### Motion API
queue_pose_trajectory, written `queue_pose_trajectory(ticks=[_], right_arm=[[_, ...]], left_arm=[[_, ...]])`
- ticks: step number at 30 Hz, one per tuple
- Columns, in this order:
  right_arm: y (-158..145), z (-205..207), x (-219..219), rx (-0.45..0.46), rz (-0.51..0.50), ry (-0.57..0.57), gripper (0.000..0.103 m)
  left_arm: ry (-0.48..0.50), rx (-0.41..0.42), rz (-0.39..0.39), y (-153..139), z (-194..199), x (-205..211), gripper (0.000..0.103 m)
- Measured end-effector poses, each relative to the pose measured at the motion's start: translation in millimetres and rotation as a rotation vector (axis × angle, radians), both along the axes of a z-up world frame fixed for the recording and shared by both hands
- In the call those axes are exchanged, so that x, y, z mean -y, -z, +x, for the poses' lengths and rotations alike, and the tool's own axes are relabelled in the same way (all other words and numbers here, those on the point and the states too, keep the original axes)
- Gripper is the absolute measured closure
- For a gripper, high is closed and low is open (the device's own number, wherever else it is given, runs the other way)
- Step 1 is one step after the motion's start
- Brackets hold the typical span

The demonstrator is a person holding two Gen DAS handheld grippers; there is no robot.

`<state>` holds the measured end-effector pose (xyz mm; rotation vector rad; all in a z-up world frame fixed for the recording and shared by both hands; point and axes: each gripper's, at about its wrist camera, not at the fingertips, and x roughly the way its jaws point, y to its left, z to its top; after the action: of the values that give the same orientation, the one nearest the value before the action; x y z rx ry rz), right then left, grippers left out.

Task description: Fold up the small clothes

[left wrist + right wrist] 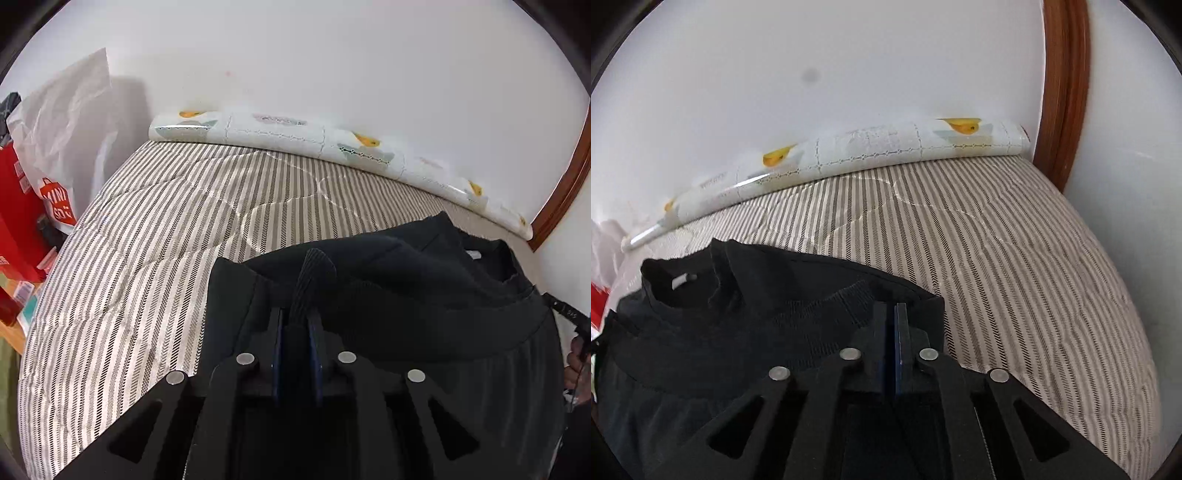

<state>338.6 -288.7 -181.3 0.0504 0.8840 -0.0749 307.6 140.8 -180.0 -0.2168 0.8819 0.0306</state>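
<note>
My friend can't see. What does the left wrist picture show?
The left gripper pinches a ribbed fold of a black garment lying on a striped mattress. Behind it, a patterned roll rests against a white wall.

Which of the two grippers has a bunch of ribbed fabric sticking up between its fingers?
The left gripper: a ribbed fold of the black garment pokes up past its fingertips. The right gripper pinches the garment's edge nearly flat, with nothing protruding.

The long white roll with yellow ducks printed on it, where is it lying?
In both wrist views the long white duck-print roll lies along the striped bed's far edge against the white wall, beyond the black garment.
</note>
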Motion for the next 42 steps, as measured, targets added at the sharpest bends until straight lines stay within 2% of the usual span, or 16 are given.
queue_pose_trajectory(ticks=[1, 4, 9, 12, 15, 17, 21, 23, 28, 32, 36, 42], right_arm=[[-1.8, -3.2, 0.0, -0.006, -0.009, -0.005, 0.088], [-8.3, -18.8, 0.0, 0.005, -0.046, -0.001, 0.078], [-12.1, -49.1, -4.2, -0.028, -0.088, -0.005, 0.076], [-11.0, -72.1, -7.2, -0.042, -0.111, 0.008, 0.069], [-10.7, -92.2, -13.1, -0.066, -0.127, 0.019, 0.068], [-16.7, -106.2, -19.7, -0.059, -0.143, 0.031, 0.068], [-37.6, -123.2, -49.4, -0.01, -0.132, -0.009, 0.063], [-46.3, -128.5, -73.3, 0.012, -0.127, -0.041, 0.062], [-49.6, -151.9, -153.6, 0.044, -0.098, -0.179, 0.05], [-30.8, -177.5, -237.9, 0.023, -0.123, -0.341, 0.049], [-12.3, -204.1, -310.7, 0.011, -0.172, -0.481, 0.046], [10.9, -247.5, -386.0, -0.02, -0.23, -0.635, 0.046]], left_arm=[[-0.002, -0.001, -0.001, -1.0, -1.2, -0.2, 0.087], [-0.009, -0.012, -0.004, -3.1, -6.5, 0.1, 0.085], [-0.008, -0.026, 0.011, -5.4, -24.5, 2.7, 0.082], [-0.014, -0.024, 0.002, -6.2, -41.6, 2.0, 0.082], [-0.014, -0.027, -0.015, -6.5, -62.9, -2.2, 0.079], [-0.005, -0.034, -0.017, -5.9, -79.3, -4.1, 0.074], [-0.007, -0.022, -0.01, -4.7, -119.8, -13.3, 0.073], [-0.013, -0.027, -0.032, -2.6, -135.3, -20.5, 0.073], [-0.033, -0.024, -0.061, 0.7, -185.5, -40.5, 0.07], [-0.028, -0.028, -0.119, 1.3, -222.3, -56.6, 0.066], [-0.038, -0.039, -0.064, 1.7, -243.4, -64.0, 0.064], [-0.044, -0.03, -0.088, 6.2, -261.5, -87.8, 0.053]])
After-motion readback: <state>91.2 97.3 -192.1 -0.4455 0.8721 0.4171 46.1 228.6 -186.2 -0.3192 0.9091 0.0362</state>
